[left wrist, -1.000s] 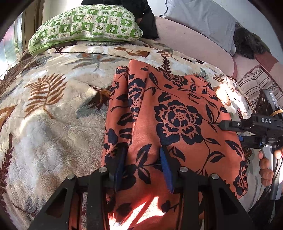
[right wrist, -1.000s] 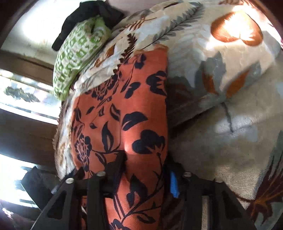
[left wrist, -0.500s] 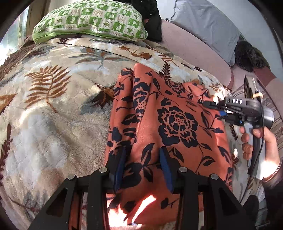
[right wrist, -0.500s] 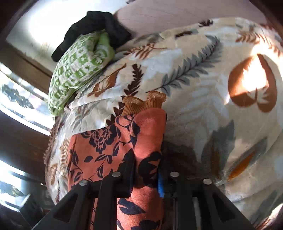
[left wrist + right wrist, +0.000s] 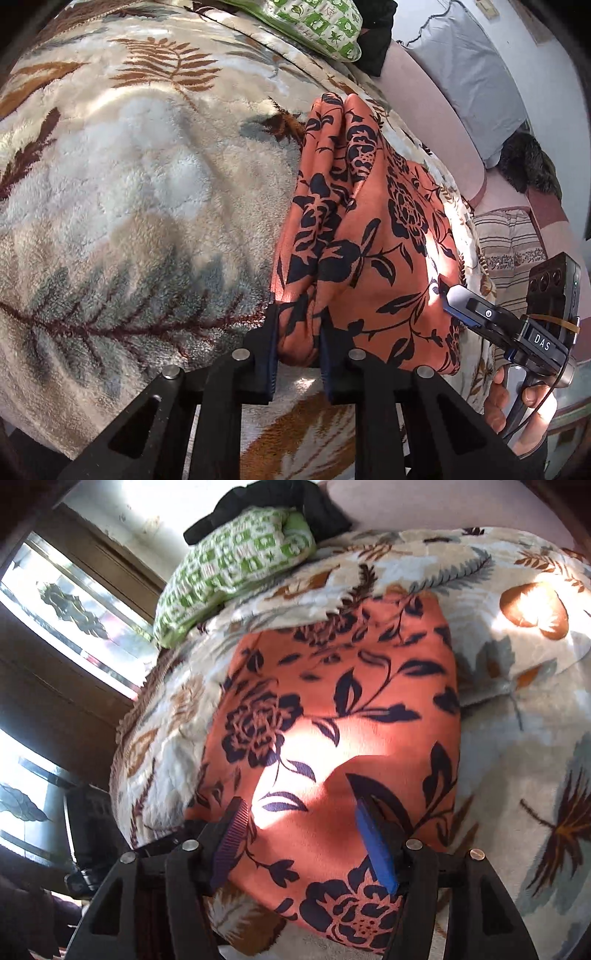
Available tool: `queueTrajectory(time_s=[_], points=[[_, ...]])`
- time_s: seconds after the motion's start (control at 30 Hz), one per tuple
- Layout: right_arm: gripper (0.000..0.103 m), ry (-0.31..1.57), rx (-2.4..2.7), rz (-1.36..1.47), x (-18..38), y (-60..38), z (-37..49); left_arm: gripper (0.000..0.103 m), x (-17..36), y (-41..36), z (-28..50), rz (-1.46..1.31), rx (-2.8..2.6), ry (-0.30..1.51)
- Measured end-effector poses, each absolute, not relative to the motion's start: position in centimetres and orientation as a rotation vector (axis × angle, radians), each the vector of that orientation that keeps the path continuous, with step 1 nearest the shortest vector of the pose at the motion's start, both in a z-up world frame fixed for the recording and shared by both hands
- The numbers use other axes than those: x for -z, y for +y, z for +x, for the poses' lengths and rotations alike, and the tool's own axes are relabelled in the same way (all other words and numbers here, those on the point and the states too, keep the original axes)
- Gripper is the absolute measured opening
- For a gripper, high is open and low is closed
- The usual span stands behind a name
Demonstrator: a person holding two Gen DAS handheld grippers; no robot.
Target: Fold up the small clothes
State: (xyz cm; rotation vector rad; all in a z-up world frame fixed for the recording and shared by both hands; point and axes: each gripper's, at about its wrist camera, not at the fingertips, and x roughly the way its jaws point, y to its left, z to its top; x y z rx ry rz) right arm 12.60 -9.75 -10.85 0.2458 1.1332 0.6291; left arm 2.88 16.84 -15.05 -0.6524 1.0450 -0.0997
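An orange garment with a dark floral print (image 5: 388,221) lies folded on the fleece blanket (image 5: 129,184). My left gripper (image 5: 299,336) is closing on the garment's near left edge, where a bunched fold sits pinched between the blue pads. In the right wrist view the garment (image 5: 332,701) lies flat and wide. My right gripper (image 5: 299,806) hovers over its near end with its jaws opening and nothing pinched between the pads. From the left wrist camera, the right gripper (image 5: 452,299) shows at the garment's right edge, held by a hand (image 5: 517,413).
A green-and-white pillow (image 5: 236,565) and a black cloth (image 5: 277,502) lie at the far end of the blanket (image 5: 535,738). A grey pillow (image 5: 469,66) and a striped cushion (image 5: 509,251) lie to the right. A window (image 5: 66,620) is beyond the bed's left side.
The left gripper's jaws closed onto the garment's left edge and shifted. The right gripper let go of the fold it held, opened wide and drew back above the cloth.
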Motion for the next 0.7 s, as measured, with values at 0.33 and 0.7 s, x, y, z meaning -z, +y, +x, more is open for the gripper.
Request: queueTrajectory(time_s=[0.33, 0.7], points=[[0.075, 1.128, -0.654, 0.266, 11.7, -9.4, 12.7, 0.044, 9.4, 15.3, 4.9, -0.450, 0.153, 0.986], [0.077, 1.115, -0.698, 0.346, 12.1, -10.0, 12.8, 0.031, 13.3, 17.5, 20.1, -0.492, 0.193, 1.078]])
